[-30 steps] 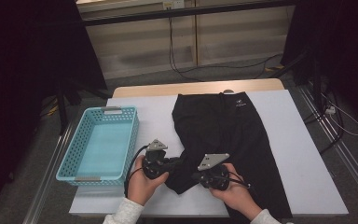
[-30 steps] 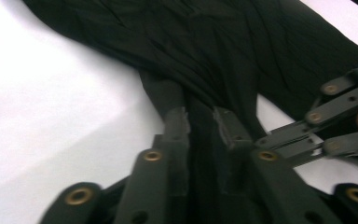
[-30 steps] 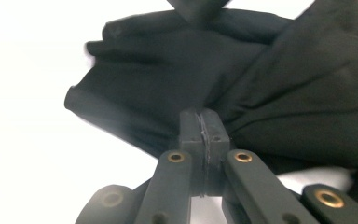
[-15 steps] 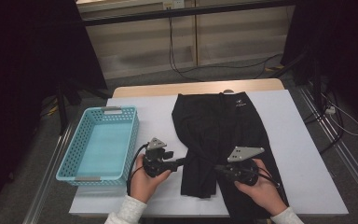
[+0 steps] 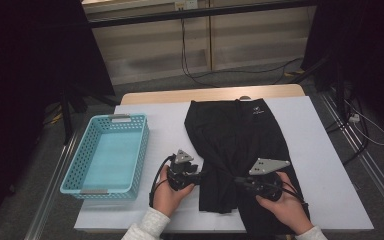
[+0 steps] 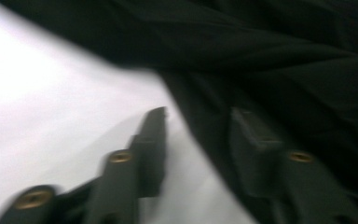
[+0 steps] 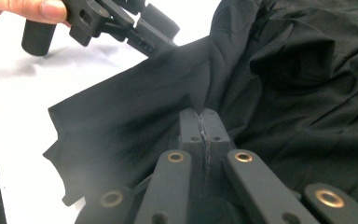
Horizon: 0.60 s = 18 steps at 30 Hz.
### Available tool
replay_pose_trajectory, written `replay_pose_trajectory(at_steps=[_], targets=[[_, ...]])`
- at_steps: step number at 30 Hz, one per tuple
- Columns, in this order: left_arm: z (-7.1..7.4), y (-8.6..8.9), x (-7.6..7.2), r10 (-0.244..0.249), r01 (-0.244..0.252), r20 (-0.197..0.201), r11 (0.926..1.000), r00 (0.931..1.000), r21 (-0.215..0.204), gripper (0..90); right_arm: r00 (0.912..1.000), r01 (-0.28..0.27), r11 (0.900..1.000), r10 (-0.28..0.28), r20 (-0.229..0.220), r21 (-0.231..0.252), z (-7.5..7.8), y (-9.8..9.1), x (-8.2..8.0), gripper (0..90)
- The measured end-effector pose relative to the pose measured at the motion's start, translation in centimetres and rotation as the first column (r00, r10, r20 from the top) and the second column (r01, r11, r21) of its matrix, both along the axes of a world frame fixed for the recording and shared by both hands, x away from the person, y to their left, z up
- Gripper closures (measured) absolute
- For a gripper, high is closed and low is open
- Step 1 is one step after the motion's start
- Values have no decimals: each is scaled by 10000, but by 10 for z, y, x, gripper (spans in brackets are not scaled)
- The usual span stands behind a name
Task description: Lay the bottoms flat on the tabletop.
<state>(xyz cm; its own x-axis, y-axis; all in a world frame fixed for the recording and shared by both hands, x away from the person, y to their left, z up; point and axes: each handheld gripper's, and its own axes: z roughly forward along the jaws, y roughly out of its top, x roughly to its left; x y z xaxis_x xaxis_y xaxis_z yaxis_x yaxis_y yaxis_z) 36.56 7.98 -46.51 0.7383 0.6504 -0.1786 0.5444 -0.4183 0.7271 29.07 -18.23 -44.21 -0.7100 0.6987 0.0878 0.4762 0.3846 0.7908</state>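
A black garment (image 5: 235,135) lies spread on the white table (image 5: 320,165). My right gripper (image 5: 236,181) points left at the garment's lower part. In the right gripper view its jaws (image 7: 200,112) are shut on a pinched fold of the black cloth (image 7: 307,70). My left gripper (image 5: 203,175) points right at the garment's left edge. In the left gripper view its jaws (image 6: 199,114) stand apart and have just been closing. One jaw is over the white table, the other over the cloth (image 6: 284,56), and the cloth's edge runs between them unpressed. The left gripper (image 7: 161,37) also shows in the right gripper view.
A light blue plastic basket (image 5: 144,145), with nothing in it, stands at the table's left. Bare white tabletop lies right of the garment. Cables run across the floor behind the table, and dark stands flank it.
My right gripper has moved right, drawing the garment's lower fold with it. The left gripper has let go of the cloth, and its jaws now straddle the cloth's left edge.
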Motion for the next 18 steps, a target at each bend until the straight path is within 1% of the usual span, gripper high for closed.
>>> replay_pose_trajectory(at_steps=[1,2,3,4,5,6,7,8,9,10,11,15,17,18], targets=[[0,-3,-1,-6,6,33,10000,10000,67,637,10000,12,10000,-12,24,-4,0,0,0,900],[1,-5,-2,-11,6,180,9995,9998,310,681,10000,1,10000,-1,26,-2,0,-1,-1,900],[1,-6,-2,-2,-3,146,9994,9999,354,721,10000,17,10000,-17,-2,-5,0,0,-1,900],[1,-7,-2,-51,51,6,9996,10000,262,768,10000,31,10000,-31,-15,-20,0,0,-2,899],[0,-8,-2,-103,104,-64,9998,9999,172,768,10000,31,10000,-31,-15,-20,0,0,-2,899],[0,-8,-2,-63,64,-49,9998,10000,181,780,10000,17,10000,-17,-4,-32,-1,0,-2,900],[0,-9,-2,-57,58,-97,9999,9999,142,803,10000,15,10000,-15,-2,-42,-1,0,-3,899],[0,-9,-2,-32,32,-263,10000,9996,4,839,10000,16,10000,-16,-14,-54,-1,0,-3,899],[-1,-9,-2,8,-10,-339,10000,9994,-65,866,10000,13,10000,-13,-41,-68,-2,1,-3,900],[-1,-9,-3,8,-11,-343,10000,9994,-77,884,10000,31,10000,-31,-36,-86,-3,1,-3,899],[0,-10,-3,-14,13,-314,10000,9995,-25,886,10000,31,10000,-31,-24,-91,-3,2,-2,899],[4,-8,-5,2,1,-583,10000,9983,51,892,10000,-10,9999,10,-6,-100,-4,4,-2,898],[9,-3,-6,-7,2,-752,10000,9972,-74,894,10000,-12,10000,12,3,-96,-4,4,-2,896],[13,0,-6,46,-51,-703,10000,9975,-71,894,10000,-12,9999,12,15,-108,-4,4,-2,896]])
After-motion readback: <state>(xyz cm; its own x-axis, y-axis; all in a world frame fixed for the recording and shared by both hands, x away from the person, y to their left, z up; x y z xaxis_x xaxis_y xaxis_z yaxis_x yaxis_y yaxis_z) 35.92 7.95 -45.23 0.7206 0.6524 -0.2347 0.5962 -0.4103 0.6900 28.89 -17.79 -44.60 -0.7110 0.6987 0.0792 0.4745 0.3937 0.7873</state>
